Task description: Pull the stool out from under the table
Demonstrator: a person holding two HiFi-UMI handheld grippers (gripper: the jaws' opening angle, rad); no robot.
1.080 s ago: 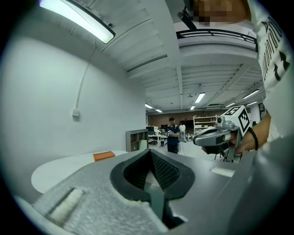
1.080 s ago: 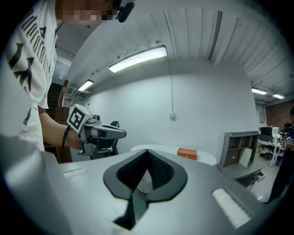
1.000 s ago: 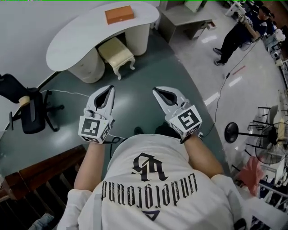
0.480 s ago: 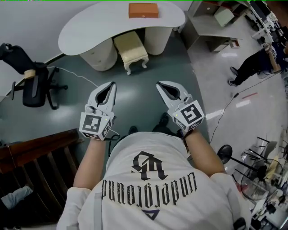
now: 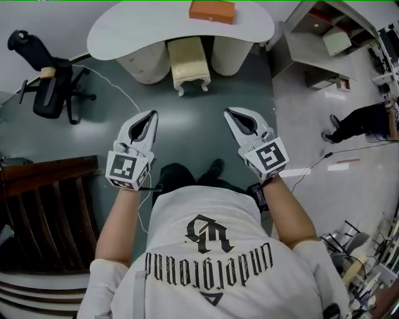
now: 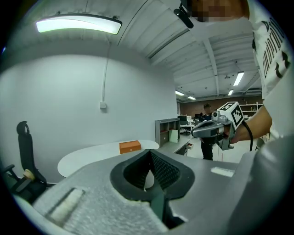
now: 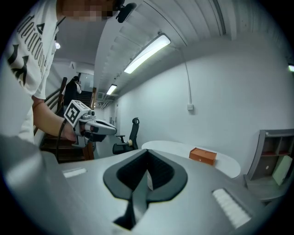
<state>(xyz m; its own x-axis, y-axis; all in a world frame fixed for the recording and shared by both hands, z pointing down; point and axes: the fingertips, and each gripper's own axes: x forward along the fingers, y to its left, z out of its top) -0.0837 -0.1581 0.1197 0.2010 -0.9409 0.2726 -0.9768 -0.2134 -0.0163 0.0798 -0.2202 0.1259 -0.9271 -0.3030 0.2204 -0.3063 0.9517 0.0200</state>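
Observation:
The cream padded stool (image 5: 189, 61) stands tucked halfway under the white curved table (image 5: 124, 30), between its two round pedestals, at the top of the head view. An orange box (image 5: 212, 10) lies on the tabletop. My left gripper (image 5: 152, 114) and right gripper (image 5: 228, 111) are held side by side in the air, well short of the stool, both shut with nothing in them. From the left gripper view I see the table (image 6: 87, 160), the box (image 6: 130, 147) and the right gripper (image 6: 207, 130). The right gripper view shows the table (image 7: 170, 149) and the left gripper (image 7: 104, 128).
A black office chair (image 5: 50, 92) stands at the left by the wall, with a white cable trailing over the green floor. A dark wooden railing (image 5: 47, 212) is at my lower left. A grey shelf unit (image 5: 324, 47) and a standing person (image 5: 365, 119) are on the right.
The table and stool have shifted right toward the centre of the head view and sit a little nearer. Both grippers stay shut, side by side.

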